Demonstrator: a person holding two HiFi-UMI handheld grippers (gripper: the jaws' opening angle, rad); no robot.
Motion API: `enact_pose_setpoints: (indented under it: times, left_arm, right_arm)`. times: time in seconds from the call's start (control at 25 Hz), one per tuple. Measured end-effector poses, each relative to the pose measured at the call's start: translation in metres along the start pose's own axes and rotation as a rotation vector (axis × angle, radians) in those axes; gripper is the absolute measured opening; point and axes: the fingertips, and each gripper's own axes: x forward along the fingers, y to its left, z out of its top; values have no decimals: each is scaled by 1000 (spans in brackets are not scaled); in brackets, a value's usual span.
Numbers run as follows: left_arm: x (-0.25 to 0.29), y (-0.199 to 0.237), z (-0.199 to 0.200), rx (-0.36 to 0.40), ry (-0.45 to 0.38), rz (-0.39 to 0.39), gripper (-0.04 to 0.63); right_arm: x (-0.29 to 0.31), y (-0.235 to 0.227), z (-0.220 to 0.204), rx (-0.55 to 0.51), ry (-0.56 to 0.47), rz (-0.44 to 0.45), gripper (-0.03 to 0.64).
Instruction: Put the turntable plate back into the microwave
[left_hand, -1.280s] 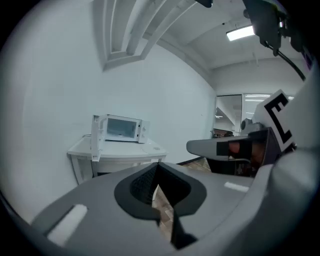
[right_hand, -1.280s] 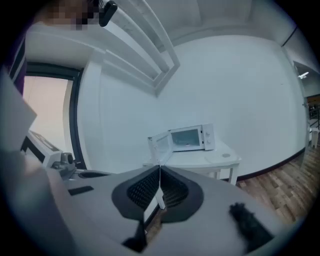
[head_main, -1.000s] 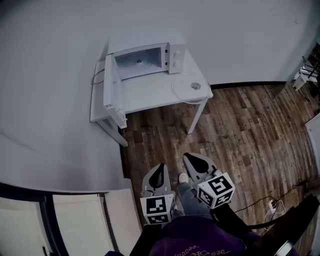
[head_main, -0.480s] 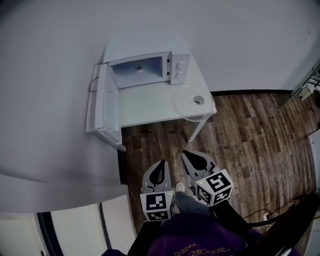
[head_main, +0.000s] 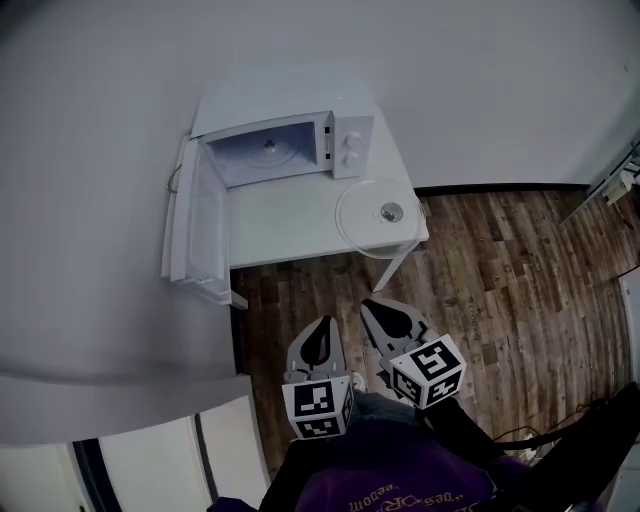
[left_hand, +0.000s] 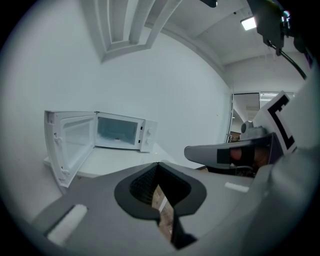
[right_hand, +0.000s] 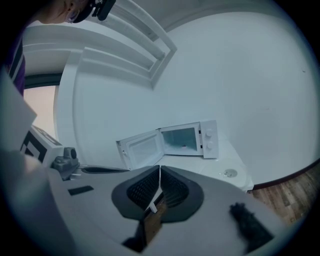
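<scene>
A white microwave (head_main: 300, 140) stands on a white table (head_main: 290, 225) against the wall, its door (head_main: 190, 230) swung wide open to the left and its cavity empty. The clear glass turntable plate (head_main: 378, 212) lies flat on the table's right front corner, a small round hub at its middle. Both grippers hang over the wooden floor, well short of the table. My left gripper (head_main: 318, 345) is shut with nothing in it, and my right gripper (head_main: 385, 320) is shut and empty too. The microwave (left_hand: 120, 132) (right_hand: 187, 140) and the plate (right_hand: 230, 173) show ahead in the gripper views.
Dark wooden floor (head_main: 500, 290) spreads between me and the table. A white wall runs behind the table. A low white ledge or cabinet (head_main: 110, 400) stands at my left. Cables lie on the floor at the lower right.
The table and microwave have grown larger and nearer in the head view as I walk toward them. Both grippers stay shut, side by side in front of me.
</scene>
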Motion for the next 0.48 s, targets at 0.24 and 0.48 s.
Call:
enact_pose_setpoints:
  times: [0.24, 0.48]
  left_arm:
    - [22, 4, 3, -5, 21, -9, 5]
    - [67, 22, 15, 7, 45, -55, 5]
  right_arm:
    - [15, -17, 2, 20, 4, -17, 12]
    - [48, -45, 16, 45, -8, -68, 12]
